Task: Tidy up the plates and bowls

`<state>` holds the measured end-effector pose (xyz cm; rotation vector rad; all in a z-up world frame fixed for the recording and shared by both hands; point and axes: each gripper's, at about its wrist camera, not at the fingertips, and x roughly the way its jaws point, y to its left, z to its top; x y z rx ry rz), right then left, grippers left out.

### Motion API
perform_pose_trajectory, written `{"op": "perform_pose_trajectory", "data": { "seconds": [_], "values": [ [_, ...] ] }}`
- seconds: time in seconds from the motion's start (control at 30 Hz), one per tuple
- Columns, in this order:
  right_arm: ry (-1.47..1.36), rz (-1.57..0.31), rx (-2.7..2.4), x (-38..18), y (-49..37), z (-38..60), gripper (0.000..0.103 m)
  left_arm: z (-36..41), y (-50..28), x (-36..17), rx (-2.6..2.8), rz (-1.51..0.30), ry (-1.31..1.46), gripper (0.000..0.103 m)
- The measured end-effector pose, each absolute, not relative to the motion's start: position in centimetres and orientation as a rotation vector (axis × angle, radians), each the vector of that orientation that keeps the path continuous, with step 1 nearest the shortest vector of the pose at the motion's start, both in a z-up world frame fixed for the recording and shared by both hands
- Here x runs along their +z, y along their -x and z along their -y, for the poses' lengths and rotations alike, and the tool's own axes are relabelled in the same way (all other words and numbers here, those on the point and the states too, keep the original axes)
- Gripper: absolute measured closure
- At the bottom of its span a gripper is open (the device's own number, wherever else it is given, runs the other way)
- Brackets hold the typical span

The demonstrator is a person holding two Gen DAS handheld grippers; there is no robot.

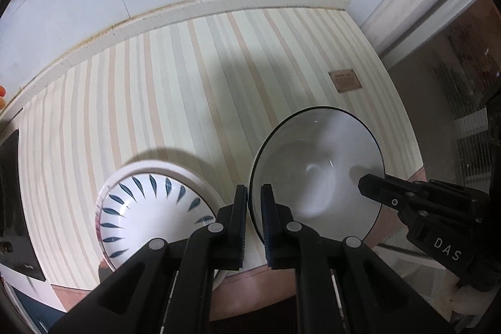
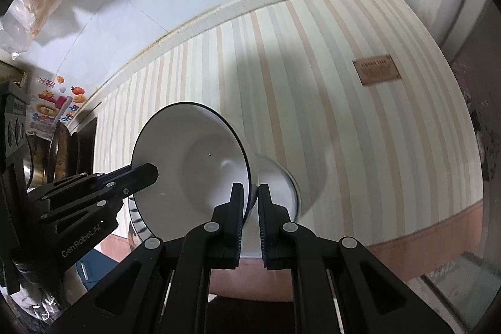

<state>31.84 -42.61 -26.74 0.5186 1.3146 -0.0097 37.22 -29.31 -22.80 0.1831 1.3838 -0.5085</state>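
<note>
Evidently both grippers pinch opposite rims of the white bowl (image 1: pixel 316 174), left gripper (image 1: pixel 253 202) and right gripper (image 2: pixel 250 202) sharing its weight, at frame centre-right above the leaf bowl (image 1: pixel 150 208) for stacking.

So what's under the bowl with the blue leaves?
The blue-leaf bowl sits in a wider white plate whose rim shows around it, on the striped mat. The plate's middle is covered by the bowl, so anything there cannot be seen.
</note>
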Motion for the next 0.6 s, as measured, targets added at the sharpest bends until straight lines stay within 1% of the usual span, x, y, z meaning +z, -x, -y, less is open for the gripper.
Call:
{"op": "perform_pose_trajectory", "data": {
  "seconds": [0.33,0.6],
  "values": [
    [-0.52,-1.375,-0.027,-29.8,-31.4,42.9,0.093,30.0,-36.4,-26.3,-0.519,-1.464,-0.212,0.096],
    [-0.52,-1.406,-0.029,-31.2,-31.6,43.3,0.092,30.7,-36.3,-27.9,-0.53,-1.498,-0.257,0.096]
  ]
}}
